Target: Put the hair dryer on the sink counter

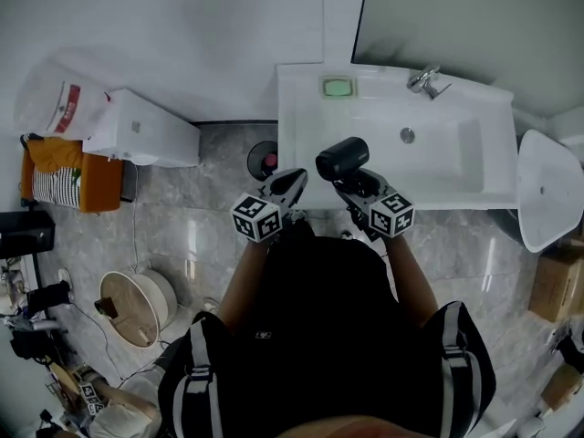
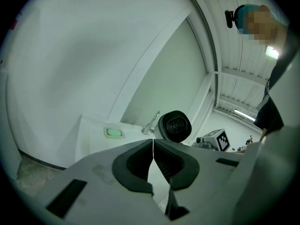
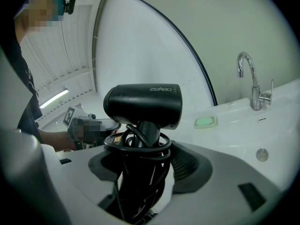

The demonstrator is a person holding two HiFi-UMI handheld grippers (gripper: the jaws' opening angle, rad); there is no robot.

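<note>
- A black hair dryer [image 3: 143, 104] stands upright in the right gripper [image 3: 140, 158], just over the front edge of the white sink counter [image 1: 299, 126] and not yet resting on it.
- The right gripper's jaws stand wide and clamp the handle, with the black cord [image 3: 138, 142] coiled round the handle inside the grip.
- The left gripper [image 2: 153, 146] has its jaws closed together with nothing between them, and it hovers just left of the hair dryer.
- The hair dryer looks like hard, smooth plastic: stiff, fairly light, and top-heavy with its barrel above the jaws. The handle is the sensible place to hold. The looped cord adds soft bulk, so the grip may slip or twist a little.
- It probably will not stand on its handle. Laying it on its side seems safer.
- The flat strip left of the basin [image 1: 438, 158] offers open room. A green soap dish [image 1: 338, 87] sits at the back of it, and the tap [image 1: 426, 82] is well to the right.
- The front edge and the basin's drop are the places where it could slide off.
</note>
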